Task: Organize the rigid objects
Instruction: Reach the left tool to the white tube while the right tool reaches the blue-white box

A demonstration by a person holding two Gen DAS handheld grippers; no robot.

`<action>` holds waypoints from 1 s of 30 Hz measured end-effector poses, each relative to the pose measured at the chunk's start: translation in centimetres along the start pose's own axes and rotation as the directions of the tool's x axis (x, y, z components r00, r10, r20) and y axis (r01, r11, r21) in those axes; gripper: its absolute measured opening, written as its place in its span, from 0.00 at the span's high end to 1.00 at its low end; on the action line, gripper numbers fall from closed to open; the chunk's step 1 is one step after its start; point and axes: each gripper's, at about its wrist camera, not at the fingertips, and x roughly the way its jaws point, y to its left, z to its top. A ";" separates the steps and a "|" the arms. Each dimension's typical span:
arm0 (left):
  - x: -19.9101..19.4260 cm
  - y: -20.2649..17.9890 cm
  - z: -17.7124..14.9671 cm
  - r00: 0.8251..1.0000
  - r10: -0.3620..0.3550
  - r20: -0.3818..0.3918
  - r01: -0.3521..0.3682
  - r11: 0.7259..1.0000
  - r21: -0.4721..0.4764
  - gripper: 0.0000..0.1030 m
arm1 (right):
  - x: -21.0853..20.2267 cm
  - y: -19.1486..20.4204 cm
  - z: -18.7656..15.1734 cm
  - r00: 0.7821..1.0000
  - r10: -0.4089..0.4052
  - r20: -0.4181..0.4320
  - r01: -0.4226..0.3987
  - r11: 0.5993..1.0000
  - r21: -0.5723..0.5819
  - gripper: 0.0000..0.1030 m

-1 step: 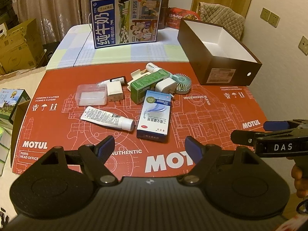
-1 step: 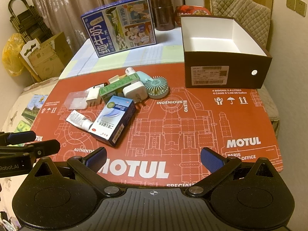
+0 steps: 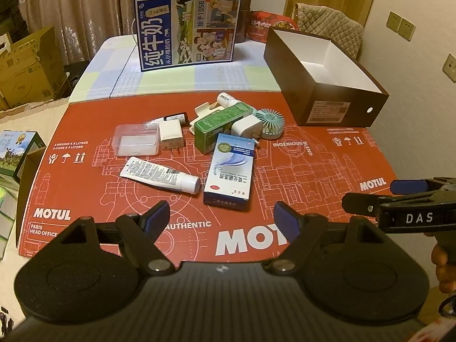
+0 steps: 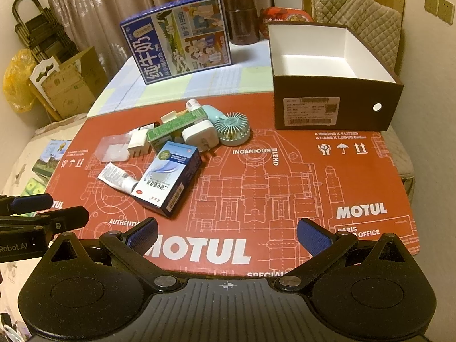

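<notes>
On the red cardboard mat (image 3: 313,171), left to right: one clear plastic case (image 3: 136,139), one white tube (image 3: 159,175), two white plug adapters, one (image 3: 170,135) left and one (image 3: 246,126) right of one green box (image 3: 219,126), one blue-white medicine box (image 3: 230,171), one teal mini fan (image 3: 270,119). One open brown box (image 3: 322,79) sits at the far right corner. The left gripper (image 3: 222,216) and right gripper (image 4: 228,235) gape wide, holding nothing, over the near edge.

A lived-in home room is indicated: drawn curtains (image 3: 85,14) hang at the far side, a quilted chair (image 4: 367,20) (padded, beige) stands far right, cardboard boxes (image 3: 25,65) are stacked left.
</notes>
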 end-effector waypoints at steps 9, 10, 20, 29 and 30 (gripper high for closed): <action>1.2 1.8 -0.2 0.999 0.031 -0.026 -0.032 0.999 -0.032 0.25 | 2.1 0.9 0.4 0.999 0.030 -0.024 -0.030 1.000 -0.006 0.02; 1.5 2.1 -0.2 0.999 0.035 -0.031 -0.037 0.999 -0.037 0.25 | 2.4 1.0 0.5 0.999 0.038 -0.028 -0.038 0.999 -0.005 0.02; 4.0 4.7 -0.1 0.994 0.084 -0.063 -0.089 0.993 -0.075 0.25 | 6.2 2.9 1.3 0.992 0.108 -0.061 -0.109 0.994 -0.013 0.02; 6.9 7.4 0.6 0.987 0.124 -0.099 -0.134 0.985 -0.112 0.25 | 10.8 5.3 2.4 0.987 0.123 -0.104 -0.125 0.992 -0.021 0.02; 7.2 7.8 0.6 0.986 0.129 -0.103 -0.141 0.983 -0.115 0.25 | 11.2 5.4 2.6 0.987 0.124 -0.107 -0.127 0.992 -0.019 0.02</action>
